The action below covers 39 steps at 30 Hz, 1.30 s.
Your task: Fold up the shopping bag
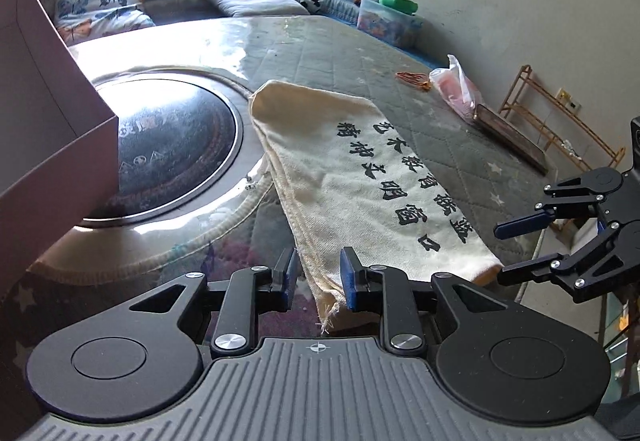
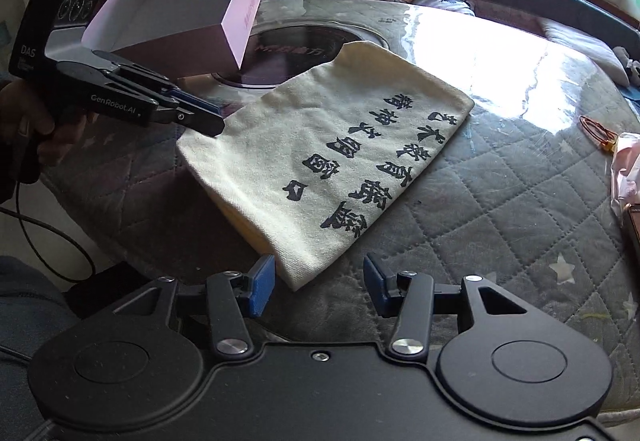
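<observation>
only my right cam shows the pink box interior | canvas bag lies folded on the quilted table | left gripper spread around its frayed corner | right gripper released just short of bag's near corner

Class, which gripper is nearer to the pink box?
Left. The left gripper sits at the bag corner just below the pink box; the right gripper waits at the bag's opposite near corner.

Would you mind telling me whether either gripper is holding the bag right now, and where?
Nothing is held. The left gripper straddles a frayed corner of the canvas bag with jaws open; the right gripper is open at another corner.
</observation>
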Motion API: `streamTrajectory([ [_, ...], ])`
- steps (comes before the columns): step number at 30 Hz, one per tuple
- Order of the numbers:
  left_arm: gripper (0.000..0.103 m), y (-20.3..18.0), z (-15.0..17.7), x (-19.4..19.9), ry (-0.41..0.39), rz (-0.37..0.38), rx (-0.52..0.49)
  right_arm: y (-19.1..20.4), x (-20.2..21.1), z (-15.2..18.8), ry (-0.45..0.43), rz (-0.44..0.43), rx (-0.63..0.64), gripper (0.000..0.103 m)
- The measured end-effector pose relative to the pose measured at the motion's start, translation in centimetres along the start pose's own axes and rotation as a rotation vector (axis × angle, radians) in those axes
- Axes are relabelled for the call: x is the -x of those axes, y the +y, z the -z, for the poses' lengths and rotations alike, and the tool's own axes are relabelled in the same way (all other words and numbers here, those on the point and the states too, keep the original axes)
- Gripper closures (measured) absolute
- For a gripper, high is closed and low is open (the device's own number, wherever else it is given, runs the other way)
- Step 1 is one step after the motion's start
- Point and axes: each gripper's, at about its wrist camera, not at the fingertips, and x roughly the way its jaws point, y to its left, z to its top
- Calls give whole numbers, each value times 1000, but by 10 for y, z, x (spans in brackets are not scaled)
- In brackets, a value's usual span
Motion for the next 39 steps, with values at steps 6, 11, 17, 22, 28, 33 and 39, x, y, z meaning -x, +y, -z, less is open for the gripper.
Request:
streamTrajectory([
  [6, 79, -4, 0, -1, 19, 23, -8, -5, 1, -1, 0, 36, 7, 51],
  [11, 79, -10, 2, -3, 33, 48, -15, -13, 1, -5, -1, 79, 3, 51],
  [17, 79, -21, 3, -7, 36, 54, -25, -24, -3, -10, -5, 118, -5, 51],
  [22, 79, -28, 3, -10, 33, 61, -26, -33, -6, -13, -8, 146, -11, 51],
  [28, 79, -37, 4, -14, 33, 83, -30, -44, -10, -16, -6, 172, -23, 51],
  [33, 79, -44, 5, -19, 37, 105, -33, -51, -19, -24, -4, 184, -19, 51],
  [39, 79, -56, 2, -28, 37, 116, -46, -53, -33, -39, -7, 214, 33, 51],
])
